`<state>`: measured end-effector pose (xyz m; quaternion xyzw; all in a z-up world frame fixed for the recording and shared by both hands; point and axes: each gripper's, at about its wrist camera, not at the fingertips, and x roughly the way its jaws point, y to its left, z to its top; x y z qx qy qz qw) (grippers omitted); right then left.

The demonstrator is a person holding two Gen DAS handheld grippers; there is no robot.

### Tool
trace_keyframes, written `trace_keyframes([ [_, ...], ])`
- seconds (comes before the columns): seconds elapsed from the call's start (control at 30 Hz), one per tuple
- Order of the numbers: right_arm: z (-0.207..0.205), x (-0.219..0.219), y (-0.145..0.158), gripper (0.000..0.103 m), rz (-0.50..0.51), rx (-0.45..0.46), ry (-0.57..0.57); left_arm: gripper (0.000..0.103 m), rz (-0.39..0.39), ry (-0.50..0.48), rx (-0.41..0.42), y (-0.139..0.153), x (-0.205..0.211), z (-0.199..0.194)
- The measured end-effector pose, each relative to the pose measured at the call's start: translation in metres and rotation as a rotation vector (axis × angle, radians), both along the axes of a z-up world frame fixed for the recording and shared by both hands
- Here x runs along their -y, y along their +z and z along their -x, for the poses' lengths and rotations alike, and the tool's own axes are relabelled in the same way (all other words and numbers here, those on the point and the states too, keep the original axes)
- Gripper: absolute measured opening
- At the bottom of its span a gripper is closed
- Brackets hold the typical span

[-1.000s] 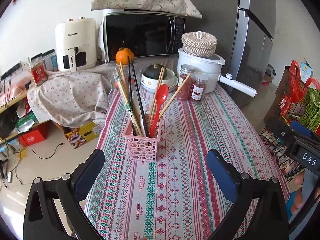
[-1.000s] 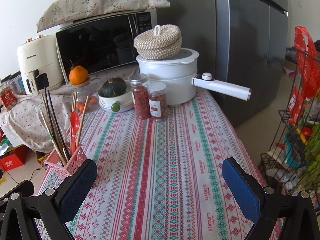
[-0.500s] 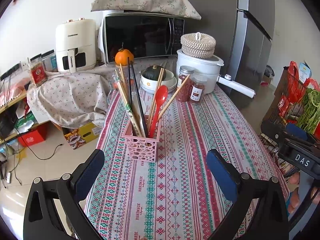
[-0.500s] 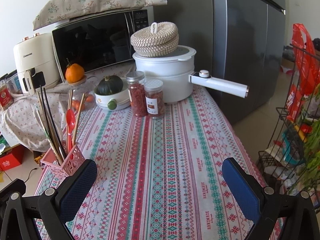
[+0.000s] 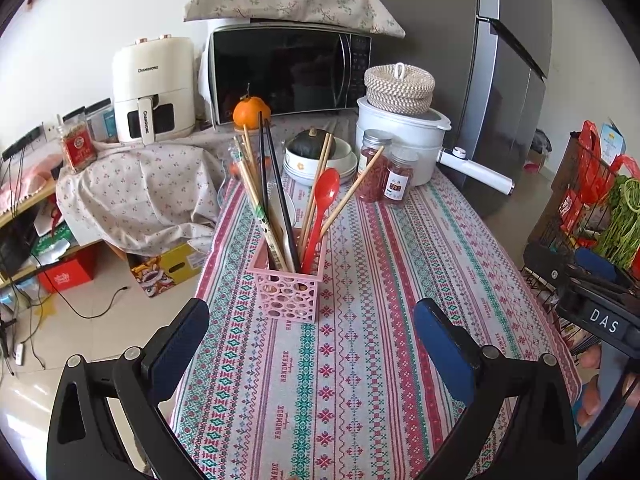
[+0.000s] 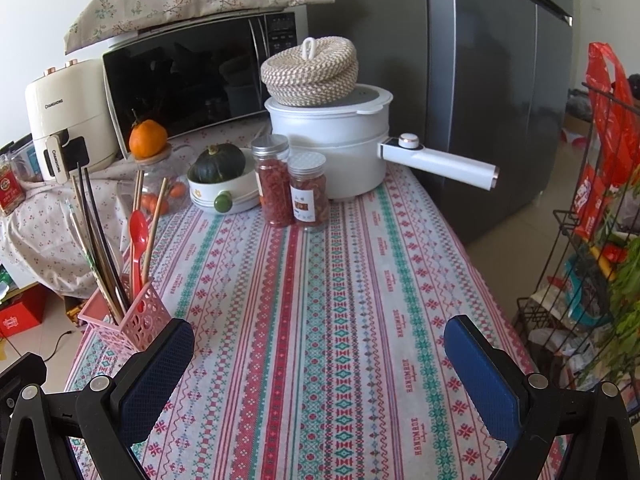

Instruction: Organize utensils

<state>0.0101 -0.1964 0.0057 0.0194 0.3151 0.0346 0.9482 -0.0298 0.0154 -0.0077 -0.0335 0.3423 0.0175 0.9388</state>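
Chopsticks [image 5: 256, 196] and red spoon [image 5: 320, 212] fill pink basket [image 5: 286, 294] — both claws empty, spread wide.

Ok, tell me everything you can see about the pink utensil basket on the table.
The pink utensil basket is a small square holder, apparently plastic, its walls pierced with round holes. It stands upright on the patterned tablecloth, near the table's left edge. Inside lean wooden chopsticks, black chopsticks and a red spoon. Neither gripper touches it.

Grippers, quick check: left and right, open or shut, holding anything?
Left gripper: open, empty, pointing at the pink perforated plastic utensil basket.
Right gripper: open, empty, above the striped patterned tablecloth.
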Motion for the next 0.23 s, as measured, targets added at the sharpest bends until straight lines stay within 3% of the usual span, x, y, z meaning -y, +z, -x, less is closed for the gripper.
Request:
trace_keyframes([
  [0.23,-0.0009,-0.0017,-0.0030,0.102,0.010,-0.011,0.003,0.103,0.010,0.017,-0.014,-0.0056,-0.0091,-0.0045],
])
